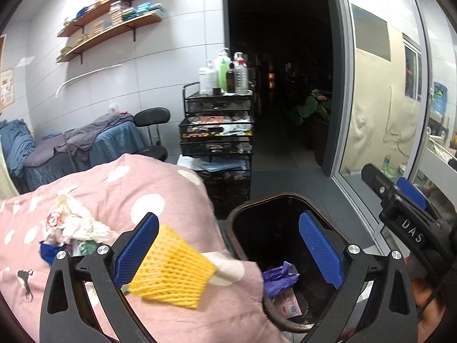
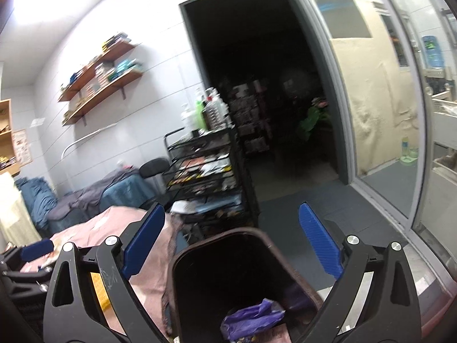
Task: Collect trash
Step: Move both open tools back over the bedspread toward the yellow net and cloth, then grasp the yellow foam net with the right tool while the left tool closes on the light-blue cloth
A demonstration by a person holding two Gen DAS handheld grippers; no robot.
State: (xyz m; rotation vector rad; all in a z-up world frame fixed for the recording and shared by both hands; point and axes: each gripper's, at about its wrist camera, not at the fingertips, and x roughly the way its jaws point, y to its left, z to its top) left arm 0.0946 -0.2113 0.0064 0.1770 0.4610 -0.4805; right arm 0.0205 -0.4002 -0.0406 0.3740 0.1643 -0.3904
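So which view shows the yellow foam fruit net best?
The left wrist view: the yellow foam fruit net sits whole between the open left gripper fingers. The right wrist view shows only a yellow sliver behind its own finger.

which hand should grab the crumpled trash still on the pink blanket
Left. The left gripper is open over the blanket, with the crumpled trash just beside its left finger. The right gripper hangs open above the bin, farther off.
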